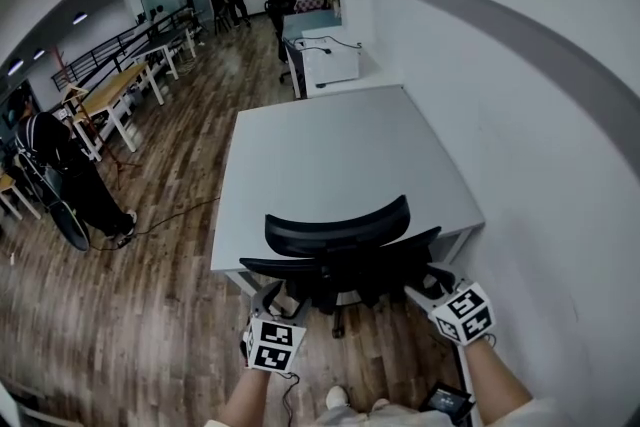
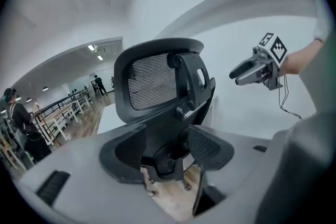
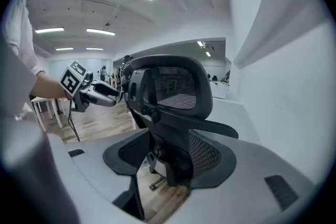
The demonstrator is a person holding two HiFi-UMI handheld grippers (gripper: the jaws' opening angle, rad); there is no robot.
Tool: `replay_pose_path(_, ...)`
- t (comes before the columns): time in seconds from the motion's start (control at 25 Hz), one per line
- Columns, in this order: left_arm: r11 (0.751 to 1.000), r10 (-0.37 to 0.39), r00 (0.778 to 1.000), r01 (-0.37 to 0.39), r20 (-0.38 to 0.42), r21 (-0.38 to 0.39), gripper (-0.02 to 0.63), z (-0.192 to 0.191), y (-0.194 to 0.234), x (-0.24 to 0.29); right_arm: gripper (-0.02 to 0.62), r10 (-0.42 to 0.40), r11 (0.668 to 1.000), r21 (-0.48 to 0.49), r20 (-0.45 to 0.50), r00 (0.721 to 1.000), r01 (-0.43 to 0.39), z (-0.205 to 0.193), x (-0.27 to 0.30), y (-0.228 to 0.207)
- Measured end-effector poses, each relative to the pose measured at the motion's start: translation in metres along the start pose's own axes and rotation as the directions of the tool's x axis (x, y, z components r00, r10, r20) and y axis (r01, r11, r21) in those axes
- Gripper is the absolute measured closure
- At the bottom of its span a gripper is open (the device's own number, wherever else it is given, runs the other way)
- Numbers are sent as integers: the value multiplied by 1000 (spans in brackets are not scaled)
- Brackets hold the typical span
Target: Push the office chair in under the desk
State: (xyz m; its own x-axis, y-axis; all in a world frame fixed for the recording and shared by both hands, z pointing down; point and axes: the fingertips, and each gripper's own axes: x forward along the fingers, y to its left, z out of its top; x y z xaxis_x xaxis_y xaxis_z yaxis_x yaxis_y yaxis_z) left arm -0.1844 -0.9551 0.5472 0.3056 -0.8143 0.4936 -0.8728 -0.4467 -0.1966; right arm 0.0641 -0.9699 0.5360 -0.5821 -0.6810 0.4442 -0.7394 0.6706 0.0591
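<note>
at the near edge of the desk [image 1: 330, 150], the office chair [image 1: 340, 230] stands with its seat seemingly tucked beneath and its backrest close to the tabletop, so the push looks done or nearly so. the left gripper [image 1: 268, 300] and right gripper [image 1: 425, 287] hang just behind the backrest, released, jaws apart, grasping nothing. no container takes part.

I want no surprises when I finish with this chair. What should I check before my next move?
1. Left tongs open, gripping nothing: ok.
2. Right tongs open, gripping nothing: ok.
3. Office chair upright, at the near edge of the desk: ok.
4. Seat fully under the desk: cannot tell, it is hidden from above.
5. Bystander well apart from the chair: ok.
</note>
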Motion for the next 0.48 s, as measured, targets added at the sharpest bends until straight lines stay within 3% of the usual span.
replay_pose_path(0.48, 989, -55, 997, 61, 49, -132, 377, -15, -55, -30, 345, 90, 984, 148, 54, 994, -97, -24, -22, 58)
